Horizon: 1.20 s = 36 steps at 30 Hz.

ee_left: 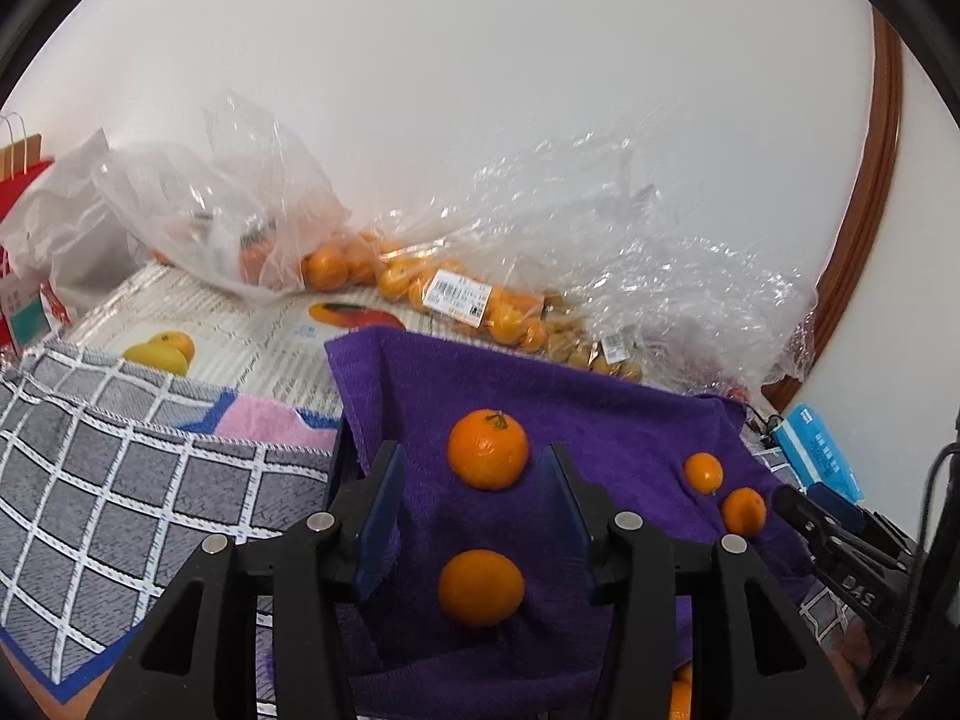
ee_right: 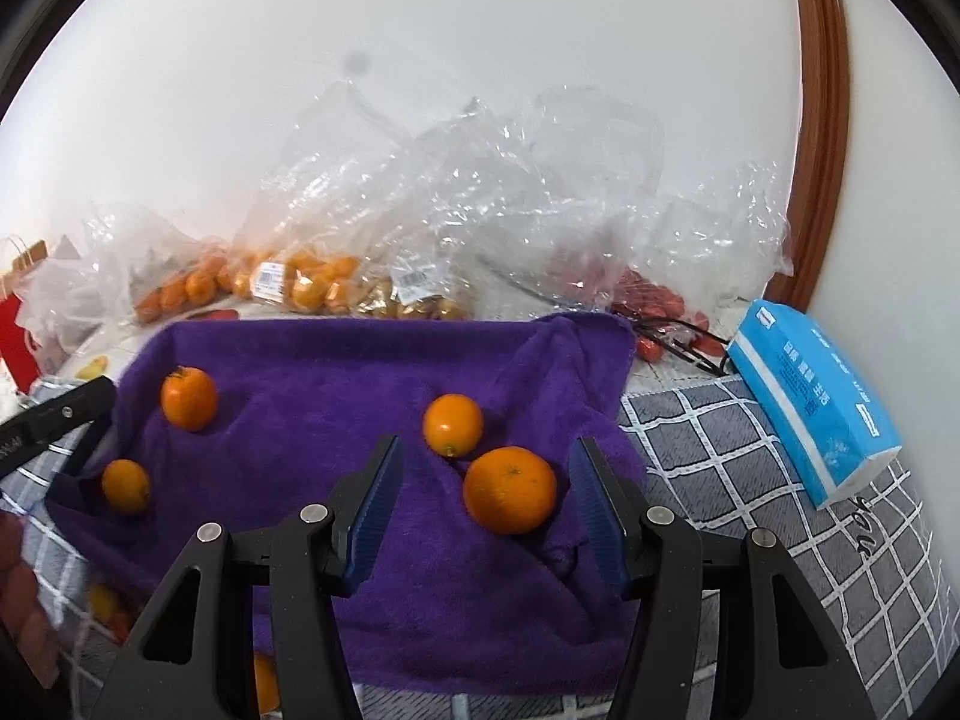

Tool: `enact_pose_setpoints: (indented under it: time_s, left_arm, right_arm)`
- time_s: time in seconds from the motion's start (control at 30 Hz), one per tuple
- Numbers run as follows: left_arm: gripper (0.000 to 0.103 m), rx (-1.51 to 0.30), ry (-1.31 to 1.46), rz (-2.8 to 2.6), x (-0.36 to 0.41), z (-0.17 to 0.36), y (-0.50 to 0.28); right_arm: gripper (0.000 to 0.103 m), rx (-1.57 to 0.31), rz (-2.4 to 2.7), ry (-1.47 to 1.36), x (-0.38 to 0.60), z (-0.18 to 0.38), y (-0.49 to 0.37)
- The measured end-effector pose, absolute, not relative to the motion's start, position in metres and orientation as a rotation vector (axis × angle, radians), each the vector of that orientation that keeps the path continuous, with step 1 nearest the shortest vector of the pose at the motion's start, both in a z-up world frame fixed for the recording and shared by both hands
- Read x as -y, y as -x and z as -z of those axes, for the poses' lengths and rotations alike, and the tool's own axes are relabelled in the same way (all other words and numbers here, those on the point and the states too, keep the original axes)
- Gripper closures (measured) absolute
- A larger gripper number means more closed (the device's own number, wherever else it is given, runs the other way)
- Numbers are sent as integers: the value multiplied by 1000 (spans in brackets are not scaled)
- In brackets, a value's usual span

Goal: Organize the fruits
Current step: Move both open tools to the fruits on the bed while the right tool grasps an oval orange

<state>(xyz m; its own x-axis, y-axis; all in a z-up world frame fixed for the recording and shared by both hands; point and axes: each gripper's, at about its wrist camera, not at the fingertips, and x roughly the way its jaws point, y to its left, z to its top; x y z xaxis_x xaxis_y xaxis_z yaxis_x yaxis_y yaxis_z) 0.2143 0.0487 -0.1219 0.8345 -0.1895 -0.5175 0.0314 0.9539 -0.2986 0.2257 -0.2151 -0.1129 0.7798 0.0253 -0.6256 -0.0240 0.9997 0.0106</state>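
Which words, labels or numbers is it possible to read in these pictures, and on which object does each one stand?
"DAS": white letters on the right gripper's black body, cut off at the picture edge.
Blue tissue pack: white characters, too blurred to read.
White price labels on the bagged oranges: barcode and print too small to read.
Grey checked cloth: dark cursive letters, unclear.

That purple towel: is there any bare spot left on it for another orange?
Yes. The purple towel is bare across its middle, between the left pair of oranges and the right pair. The strip by the wall is crowded with plastic bags of fruit.
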Motion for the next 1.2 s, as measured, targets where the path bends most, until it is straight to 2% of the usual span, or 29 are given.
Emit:
enact_pose_setpoints:
  time_s: [0.4, 0.6, 0.8, 0.87, 0.9, 1.2]
  left_arm:
    - [52, -466, 308, 110, -60, 85, -185]
    - [52, -516, 338, 127, -75, 79, -160]
    - [52, -591, 273, 99, -91, 92, -133]
    - [53, -624, 266, 90, -93, 99, -128]
    - [54, -637, 264, 89, -93, 102, -128]
    - [54, -733, 190, 134, -73, 123, -114]
  right_arm:
    - [50, -797, -184, -70, 178, 108, -142]
    - [50, -864, -213, -74, 150, 127, -125]
    - [57, -907, -208, -119, 146, 146, -128]
    - [62, -928, -228, -149, 145, 151, -128]
    - [71, -940, -242, -151, 144, 152, -127]
    - [71, -915, -130, -25, 177, 132, -103]
